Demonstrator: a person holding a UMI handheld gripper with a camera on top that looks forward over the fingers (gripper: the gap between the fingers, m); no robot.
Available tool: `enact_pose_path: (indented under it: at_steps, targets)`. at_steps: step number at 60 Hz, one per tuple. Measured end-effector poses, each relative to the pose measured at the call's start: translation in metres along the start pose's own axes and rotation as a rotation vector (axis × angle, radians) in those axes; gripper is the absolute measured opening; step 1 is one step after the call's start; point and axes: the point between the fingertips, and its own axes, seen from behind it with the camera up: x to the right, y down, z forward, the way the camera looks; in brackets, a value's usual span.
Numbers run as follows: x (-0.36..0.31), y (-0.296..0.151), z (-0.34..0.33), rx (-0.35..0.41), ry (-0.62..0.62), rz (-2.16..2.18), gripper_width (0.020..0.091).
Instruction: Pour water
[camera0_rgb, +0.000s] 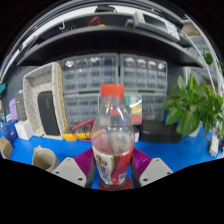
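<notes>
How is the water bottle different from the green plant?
The water bottle is clear with an orange cap; the green plant is leafy and green all over. The bottle stands between the claw's fingers; the plant sits farther back, off to one side. Both are upright over the blue table.

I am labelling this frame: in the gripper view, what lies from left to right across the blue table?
Paper cup → white appliance → water bottle between the tongs → green plant.
</notes>
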Motion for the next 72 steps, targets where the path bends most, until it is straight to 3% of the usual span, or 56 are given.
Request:
enact_pose_path:
  at_steps: [2,8,29,54,72]
  targets:
    - [0.001,0.01,0.0,-0.047,0.004,0.009,0.0669]
    - [0.003,0.029,-0.007,-0.115,0.028,-0.022,0.0753]
    - [-0.016,0.048,-0.085,-0.164,0.073,0.009,0.0745]
    - [-0.106,-0.024,-0.173,-0.099,0.035,0.009,0.0756]
    - [-0.153,-0.024,-0.202,-0.114,0.001,-0.021,0.0757]
